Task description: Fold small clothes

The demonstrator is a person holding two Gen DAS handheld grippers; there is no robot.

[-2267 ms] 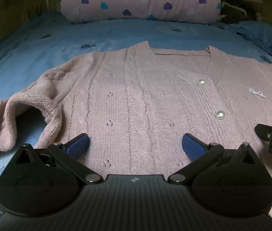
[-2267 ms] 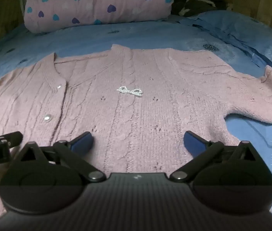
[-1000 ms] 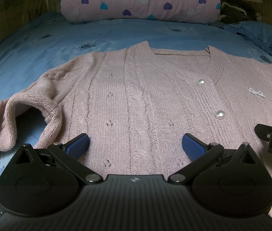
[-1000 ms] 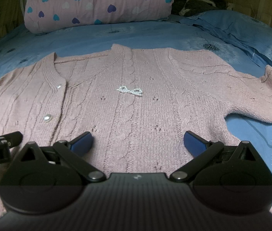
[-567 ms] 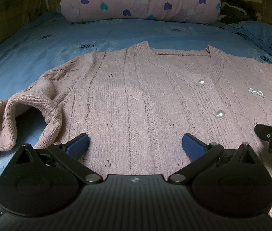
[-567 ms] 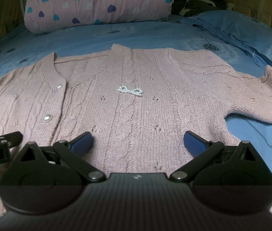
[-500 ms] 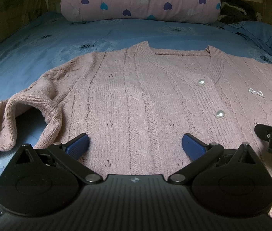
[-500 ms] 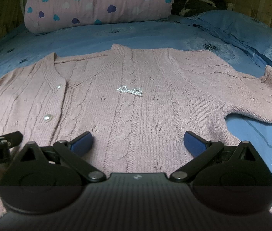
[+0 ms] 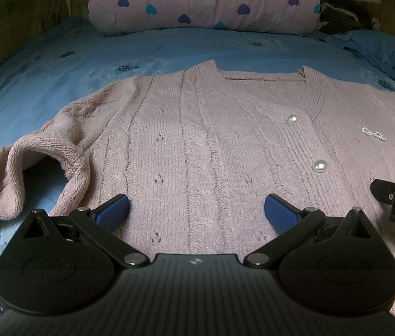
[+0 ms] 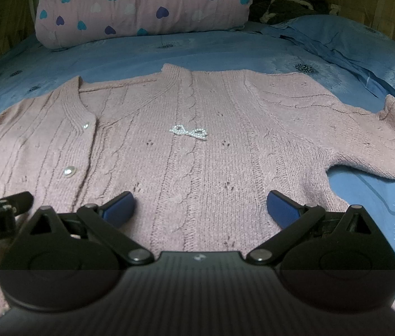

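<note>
While a pink cable-knit cardigan (image 9: 197, 145) is spread flat, front up, on the blue bed (image 9: 57, 64), both tongs are held wide open and empty above its near hem: left tongs (image 9: 196, 210) over its left half, right tongs (image 10: 199, 205) over its right. Pearl buttons (image 9: 319, 165) are seen in both views. Only the right view shows the beaded bow (image 10: 188, 132) clearly and the right sleeve (image 10: 379, 140); only the left shows the rumpled left sleeve (image 9: 29, 162).
</note>
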